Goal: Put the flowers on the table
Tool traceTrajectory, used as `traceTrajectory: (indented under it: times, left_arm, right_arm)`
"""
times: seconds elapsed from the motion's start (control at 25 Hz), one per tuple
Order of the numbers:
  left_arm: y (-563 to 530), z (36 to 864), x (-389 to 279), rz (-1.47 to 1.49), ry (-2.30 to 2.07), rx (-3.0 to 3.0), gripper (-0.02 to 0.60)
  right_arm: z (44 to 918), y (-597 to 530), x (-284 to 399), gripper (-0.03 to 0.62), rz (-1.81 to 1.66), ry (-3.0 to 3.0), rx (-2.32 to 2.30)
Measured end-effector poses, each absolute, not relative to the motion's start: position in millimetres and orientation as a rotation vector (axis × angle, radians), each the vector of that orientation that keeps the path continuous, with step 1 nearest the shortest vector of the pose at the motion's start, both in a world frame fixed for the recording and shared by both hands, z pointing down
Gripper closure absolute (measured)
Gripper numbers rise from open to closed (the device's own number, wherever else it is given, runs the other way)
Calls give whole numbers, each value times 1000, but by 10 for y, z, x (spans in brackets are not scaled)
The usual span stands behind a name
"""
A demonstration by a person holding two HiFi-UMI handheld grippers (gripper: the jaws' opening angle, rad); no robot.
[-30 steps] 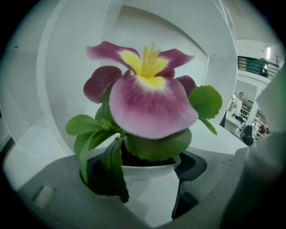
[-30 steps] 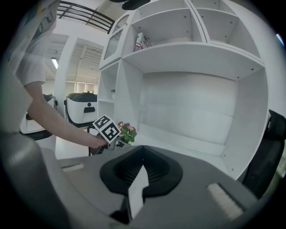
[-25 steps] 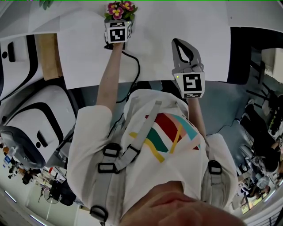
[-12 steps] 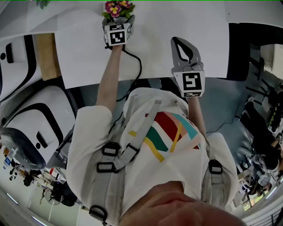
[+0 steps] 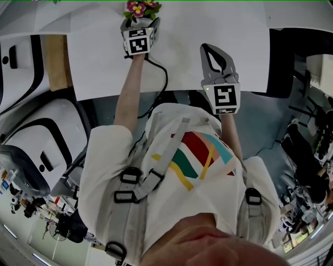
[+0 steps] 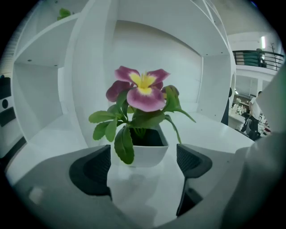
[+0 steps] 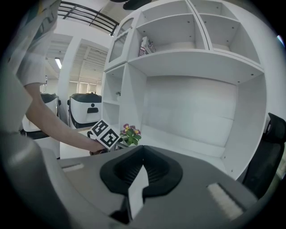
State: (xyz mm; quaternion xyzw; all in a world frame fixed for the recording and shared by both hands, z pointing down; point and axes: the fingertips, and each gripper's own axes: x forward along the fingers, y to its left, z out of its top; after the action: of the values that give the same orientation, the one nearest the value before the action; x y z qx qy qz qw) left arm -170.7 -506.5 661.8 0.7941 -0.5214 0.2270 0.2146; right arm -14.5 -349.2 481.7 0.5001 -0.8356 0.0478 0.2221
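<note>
A small white pot (image 6: 145, 152) with a purple and yellow flower (image 6: 142, 91) stands on the white table (image 5: 104, 67) in front of a shelf unit. My left gripper (image 6: 143, 164) is open, and its jaws have just been opening. The pot sits between the two dark pads (image 6: 91, 170) with a gap on each side. In the head view the flowers (image 5: 140, 7) show at the top edge, just beyond the left gripper (image 5: 139, 21). My right gripper (image 5: 212, 49) hovers over the table to the right, shut with nothing in it, its tips meeting (image 7: 142, 156).
A white shelf unit (image 7: 192, 58) with open compartments rises behind the table. From the right gripper view, the flowers (image 7: 130, 133) and the left gripper's marker cube (image 7: 103, 133) lie to the left. A cable (image 5: 158, 78) trails across the table's front edge. White machines stand at the left (image 5: 36, 150).
In the head view the left gripper and the flowers sit a little higher in the picture than a second ago. The right gripper has kept its place.
</note>
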Motion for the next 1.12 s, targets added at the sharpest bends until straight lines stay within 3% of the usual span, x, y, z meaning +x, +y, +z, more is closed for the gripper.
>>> traceTrajectory:
  times: [0.36,0.64,0.76,1.04,1.08,1.12]
  left_arm:
    - [-4870,6203,-1872,545,-1567,2224,112]
    - [-4813,5264,-1928,332,-1699,2329,127]
    - [-4703,4729,-1884,238,-1745,2402,199]
    - [-4142,3585,-1715,-28,-1923,2580,535]
    - [-4077,3487,-1683,-55,-1937,2597,574]
    - [-4021,3409,-1652,-79,-1944,2612,575]
  right_arm:
    - [4658,-3384,-154,592,83,-2360,1359]
    - [4466,-3440,-152,593,26,-2426,1344]
    - [4370,-3461,-164,592,-7,-2459,1339]
    - [4167,-3526,-191,592,-52,-2538,1340]
    - [4149,-3532,-184,592,-55,-2546,1341]
    - [4138,-3536,-173,592,-56,-2553,1342]
